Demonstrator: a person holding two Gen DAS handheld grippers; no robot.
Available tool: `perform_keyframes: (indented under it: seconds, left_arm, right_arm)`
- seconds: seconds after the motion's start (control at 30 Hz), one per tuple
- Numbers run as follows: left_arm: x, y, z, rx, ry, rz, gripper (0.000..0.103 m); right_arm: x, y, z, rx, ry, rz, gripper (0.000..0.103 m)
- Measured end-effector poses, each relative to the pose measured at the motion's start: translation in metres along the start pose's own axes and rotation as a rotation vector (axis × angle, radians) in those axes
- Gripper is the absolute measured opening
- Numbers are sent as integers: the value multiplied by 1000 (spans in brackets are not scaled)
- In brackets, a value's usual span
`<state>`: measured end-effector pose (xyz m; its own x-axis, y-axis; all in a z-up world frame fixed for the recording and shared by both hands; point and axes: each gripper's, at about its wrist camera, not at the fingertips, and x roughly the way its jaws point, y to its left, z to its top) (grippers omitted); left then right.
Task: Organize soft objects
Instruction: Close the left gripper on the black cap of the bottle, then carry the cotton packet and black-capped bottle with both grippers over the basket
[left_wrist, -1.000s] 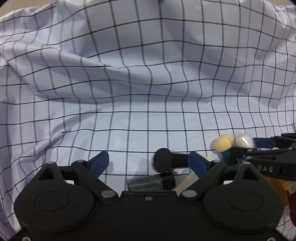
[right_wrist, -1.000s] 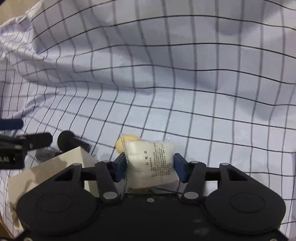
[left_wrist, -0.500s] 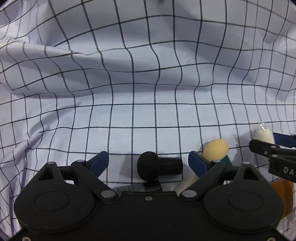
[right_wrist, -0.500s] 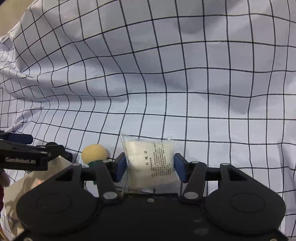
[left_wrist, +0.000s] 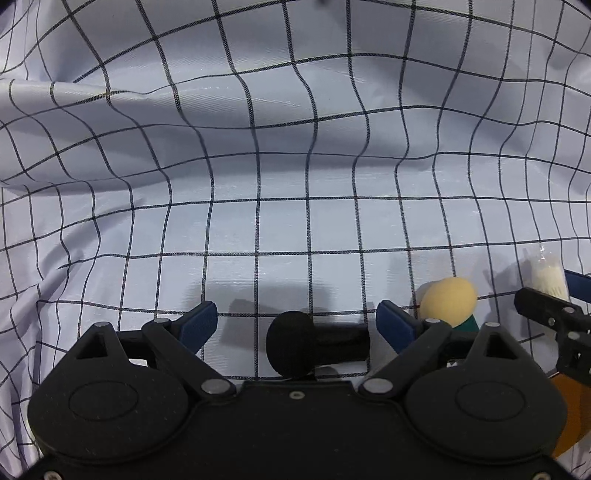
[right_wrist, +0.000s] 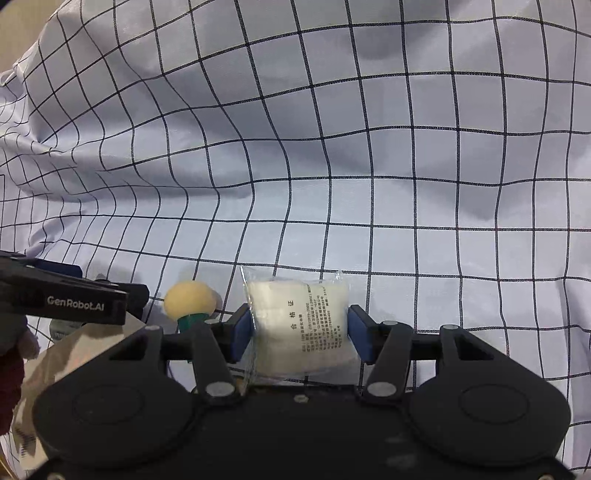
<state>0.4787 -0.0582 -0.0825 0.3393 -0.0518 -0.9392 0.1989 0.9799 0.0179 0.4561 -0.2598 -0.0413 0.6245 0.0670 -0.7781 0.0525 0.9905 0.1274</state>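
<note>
My right gripper (right_wrist: 300, 332) is shut on a clear packet of white cotton pads (right_wrist: 300, 325) with printed text, held just above the checked cloth (right_wrist: 332, 166). That packet (left_wrist: 548, 275) and the right gripper (left_wrist: 554, 314) show at the far right of the left wrist view. My left gripper (left_wrist: 295, 326) stands open over a black sponge applicator (left_wrist: 314, 345) lying on its side between the blue pads, which do not touch it. A yellow sponge on a green base (left_wrist: 448, 301) sits just right of it, and appears as the yellow sponge (right_wrist: 189, 299) left of the packet.
A wrinkled white cloth with a black grid (left_wrist: 295, 166) covers the whole surface, with raised folds at the left. A beige box or card (right_wrist: 74, 354) lies at the lower left of the right wrist view. An orange object (left_wrist: 570, 410) sits at the lower right edge.
The left gripper has moved down and forward, so the black applicator now lies centred between its open fingers and the small dark bottle has dropped out of view. The right gripper kept hold of the packet.
</note>
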Motion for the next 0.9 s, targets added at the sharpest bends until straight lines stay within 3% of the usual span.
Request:
perform_keyframes:
  seconds: [0.33, 0.5, 0.53, 0.6, 0.77, 0.9]
  left_arm:
    - [7, 12, -1, -37, 6, -20, 88]
    - [15, 21, 1, -91, 48, -136, 64]
    - [16, 24, 2, -104, 51, -150, 63]
    - [17, 27, 2, -106, 43, -128, 55]
    - [18, 34, -1, -104, 27, -136, 55]
    - [18, 44, 0, -121, -11, -59, 56]
  right_arm:
    - [0, 1, -1, -1, -6, -1, 55]
    - [0, 5, -1, -4, -8, 5, 55]
    - [0, 5, -1, -6, -10, 5, 55]
    - [-1, 7, -1, -9, -12, 7, 55]
    - [0, 9, -2, -14, -10, 6, 55]
    - [1, 12, -1, -15, -6, 10, 55]
